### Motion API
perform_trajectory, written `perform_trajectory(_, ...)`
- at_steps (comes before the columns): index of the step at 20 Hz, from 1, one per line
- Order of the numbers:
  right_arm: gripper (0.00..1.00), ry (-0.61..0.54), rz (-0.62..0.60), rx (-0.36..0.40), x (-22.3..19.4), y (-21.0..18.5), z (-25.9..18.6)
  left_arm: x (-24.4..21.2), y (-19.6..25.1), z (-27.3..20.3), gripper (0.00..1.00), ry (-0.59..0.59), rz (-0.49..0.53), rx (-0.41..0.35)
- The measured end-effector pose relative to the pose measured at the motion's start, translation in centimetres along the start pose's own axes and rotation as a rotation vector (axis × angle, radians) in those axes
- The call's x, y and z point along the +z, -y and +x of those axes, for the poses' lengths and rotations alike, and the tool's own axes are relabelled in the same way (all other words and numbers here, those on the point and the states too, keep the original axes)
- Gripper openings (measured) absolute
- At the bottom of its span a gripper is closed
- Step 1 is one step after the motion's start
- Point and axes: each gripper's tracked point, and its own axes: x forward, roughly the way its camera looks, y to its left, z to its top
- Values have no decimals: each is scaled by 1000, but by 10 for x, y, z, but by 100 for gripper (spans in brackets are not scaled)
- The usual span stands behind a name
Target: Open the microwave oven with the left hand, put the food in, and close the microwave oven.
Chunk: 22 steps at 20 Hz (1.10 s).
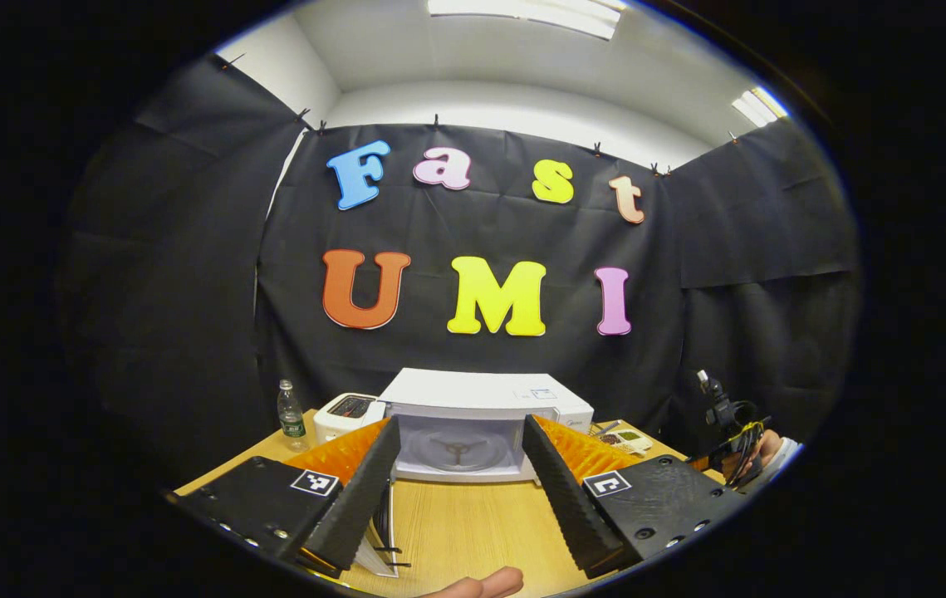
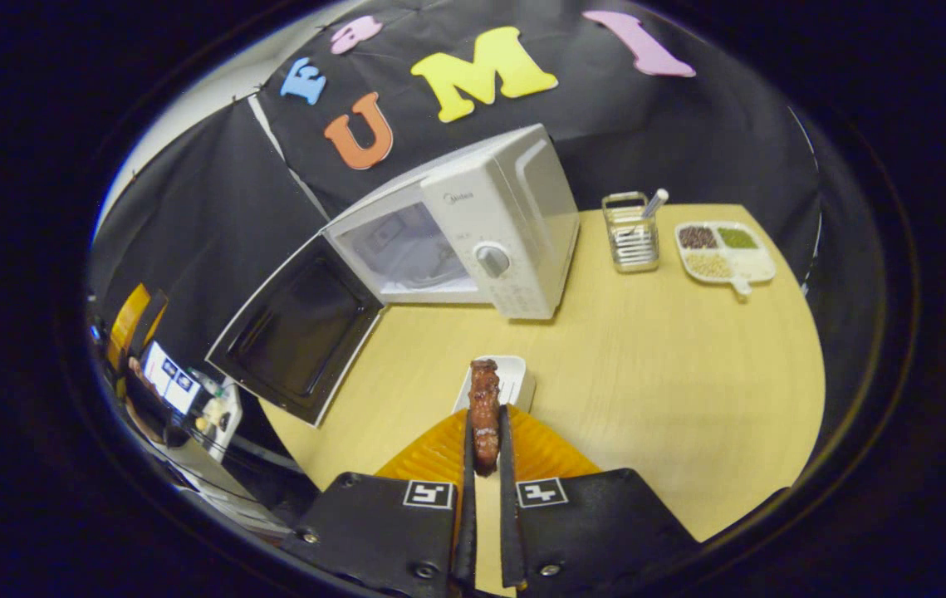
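Note:
The white microwave (image 2: 481,228) stands at the back of the wooden table with its door (image 2: 294,328) swung wide open to the left; its cavity and turntable (image 1: 456,448) show in the left gripper view. My left gripper (image 1: 460,465) is open, held in front of the open cavity, nothing between its fingers. My right gripper (image 2: 485,428) is shut on a brown piece of food (image 2: 485,411), a long glazed strip, held above a small white dish (image 2: 510,380) in front of the microwave.
A wire utensil holder (image 2: 632,232) and a divided tray of grains (image 2: 722,249) sit right of the microwave. A white toaster (image 1: 346,413) and a water bottle (image 1: 291,414) stand to its left. A fingertip (image 1: 485,584) shows at the bottom edge.

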Motion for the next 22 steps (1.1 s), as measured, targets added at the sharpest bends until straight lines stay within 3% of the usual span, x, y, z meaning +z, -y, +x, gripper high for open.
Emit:
perform_trajectory(2,15,77,-86,-87,11,-6,-10,-3,-5,-1,91,-7,15,12)
perform_trajectory(7,14,260,-231,-216,37,-46,-20,-11,-19,-8,91,-15,19,32)
perform_trajectory(13,14,446,-356,-343,56,-103,5,-18,-32,-17,91,-21,-6,31)
perform_trajectory(17,15,479,-381,-366,61,-135,48,-14,-40,-23,91,10,29,44)
perform_trajectory(22,14,478,-290,-337,76,-161,113,-24,-48,-23,91,10,0,38)
